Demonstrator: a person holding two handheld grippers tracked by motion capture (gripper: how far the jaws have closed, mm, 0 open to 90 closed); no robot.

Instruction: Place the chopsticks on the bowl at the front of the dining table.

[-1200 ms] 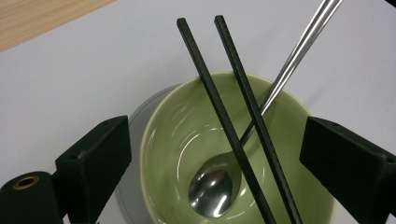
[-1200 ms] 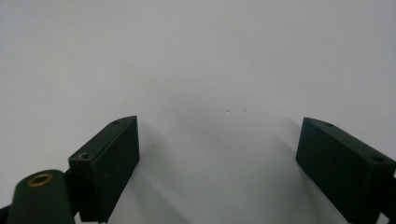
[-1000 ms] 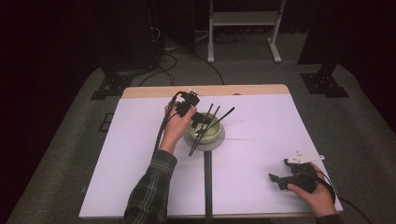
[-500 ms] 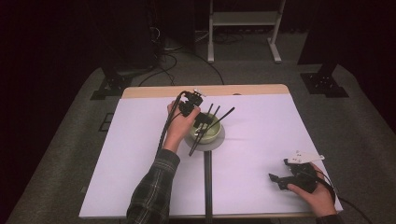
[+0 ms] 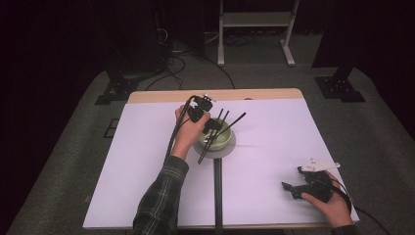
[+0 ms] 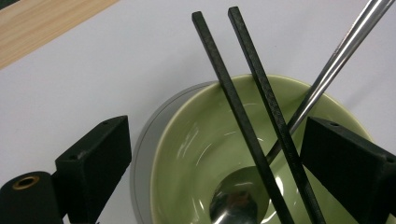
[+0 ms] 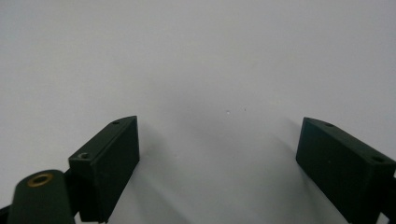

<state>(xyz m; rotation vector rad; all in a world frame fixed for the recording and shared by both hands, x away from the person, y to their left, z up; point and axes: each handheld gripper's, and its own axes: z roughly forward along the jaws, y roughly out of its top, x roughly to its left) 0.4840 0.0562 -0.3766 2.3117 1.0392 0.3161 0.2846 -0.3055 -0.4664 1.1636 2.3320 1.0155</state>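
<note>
A pale green bowl stands on a grey saucer at the table's middle back. In the left gripper view two black chopsticks and a metal spoon lean in the bowl, handles pointing away over its far rim. My left gripper hovers over the bowl's left side, open, its jaws spread to either side of the chopsticks without touching them. My right gripper rests open near the front right corner, with bare white table between its jaws.
A white sheet covers the table, with a wooden strip along its far edge. A dark narrow strip runs from the saucer to the front edge. Stands and cables sit on the floor behind the table.
My left gripper has shifted slightly right and down, closer over the bowl. The right hand and gripper have stayed put.
</note>
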